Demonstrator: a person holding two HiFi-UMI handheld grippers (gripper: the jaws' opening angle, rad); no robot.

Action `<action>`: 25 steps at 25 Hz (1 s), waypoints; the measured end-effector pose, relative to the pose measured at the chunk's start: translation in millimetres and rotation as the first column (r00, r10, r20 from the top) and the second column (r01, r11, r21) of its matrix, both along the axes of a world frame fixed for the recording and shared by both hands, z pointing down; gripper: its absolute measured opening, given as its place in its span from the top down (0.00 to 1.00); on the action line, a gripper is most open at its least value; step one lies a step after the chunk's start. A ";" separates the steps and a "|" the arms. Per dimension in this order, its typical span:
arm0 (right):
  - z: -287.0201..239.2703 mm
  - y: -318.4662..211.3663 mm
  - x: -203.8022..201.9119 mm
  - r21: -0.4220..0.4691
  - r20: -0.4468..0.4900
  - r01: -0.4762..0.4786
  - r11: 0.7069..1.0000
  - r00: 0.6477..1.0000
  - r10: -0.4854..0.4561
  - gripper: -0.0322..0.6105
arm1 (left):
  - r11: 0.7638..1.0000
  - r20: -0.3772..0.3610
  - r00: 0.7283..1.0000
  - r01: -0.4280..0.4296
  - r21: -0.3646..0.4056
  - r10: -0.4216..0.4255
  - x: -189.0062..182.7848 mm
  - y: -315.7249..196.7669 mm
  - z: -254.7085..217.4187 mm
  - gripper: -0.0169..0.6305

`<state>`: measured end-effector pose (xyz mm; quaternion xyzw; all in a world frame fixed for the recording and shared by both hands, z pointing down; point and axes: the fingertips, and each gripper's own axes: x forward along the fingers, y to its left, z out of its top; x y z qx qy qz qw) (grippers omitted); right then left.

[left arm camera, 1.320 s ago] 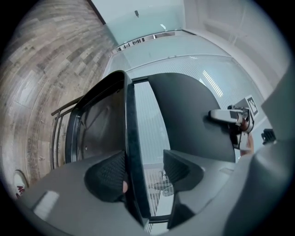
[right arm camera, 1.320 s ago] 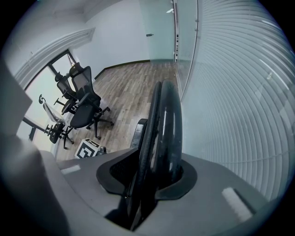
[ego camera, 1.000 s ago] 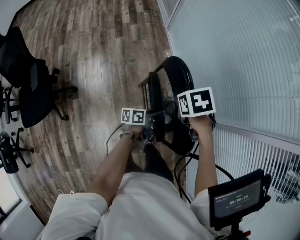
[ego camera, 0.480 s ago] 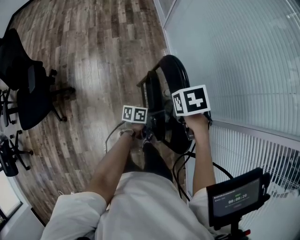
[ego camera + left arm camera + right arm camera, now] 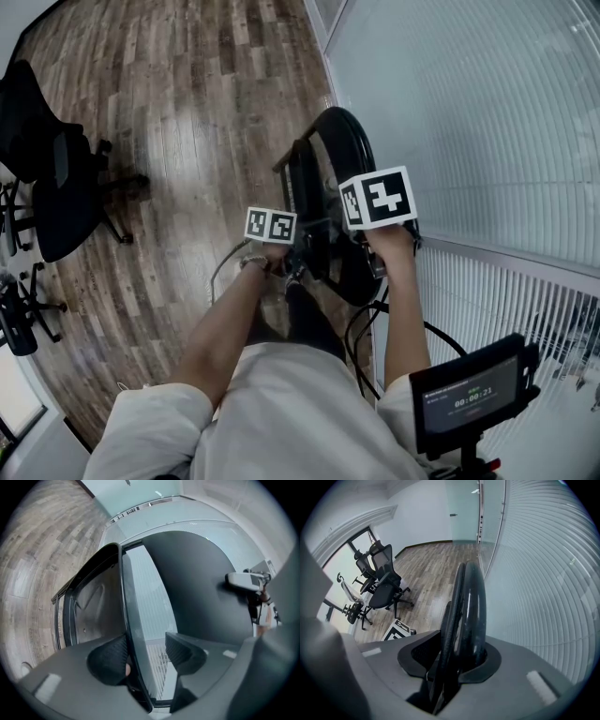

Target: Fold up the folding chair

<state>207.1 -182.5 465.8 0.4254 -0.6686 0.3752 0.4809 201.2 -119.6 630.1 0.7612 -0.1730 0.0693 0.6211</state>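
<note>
The black folding chair (image 5: pixel 339 141) stands nearly folded against the glass wall, its seat (image 5: pixel 302 187) upright next to the round backrest. My left gripper (image 5: pixel 302 249) reaches in level from the left. In the left gripper view the seat's thin edge (image 5: pixel 125 602) passes between the jaws of that gripper (image 5: pixel 147 656). It lies against the left pad (image 5: pixel 110 660), with a gap to the right one. My right gripper (image 5: pixel 457 657) points steeply down and is shut on the backrest's rim (image 5: pixel 468 602). In the head view its jaws are hidden under its marker cube (image 5: pixel 378 199).
Black office chairs (image 5: pixel 52 178) stand on the wood floor at the left. A glass wall with blinds (image 5: pixel 487 131) runs close along the chair's right side. A small monitor (image 5: pixel 469 398) and cables (image 5: pixel 361 323) hang near the person's body.
Almost nothing: the head view has shifted a little, and both grippers keep their places on the chair.
</note>
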 end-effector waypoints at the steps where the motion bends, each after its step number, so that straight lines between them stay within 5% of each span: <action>1: 0.0 -0.1 -0.2 0.000 0.001 0.000 1.000 1.000 0.000 0.79 | 1.000 -0.003 1.000 0.004 -0.003 -0.004 0.1 -0.3 0.1 0.63; 20: 4.9 3.9 -0.5 0.000 -0.007 -0.001 1.000 1.000 0.001 0.81 | 1.000 0.019 1.000 0.007 0.004 -0.007 3.9 2.5 8.3 0.64; 25: 7.3 -1.1 -7.3 0.003 -0.020 0.089 0.996 0.996 -0.089 0.86 | 1.000 0.029 0.999 0.031 0.002 -0.031 -1.8 2.5 9.8 0.65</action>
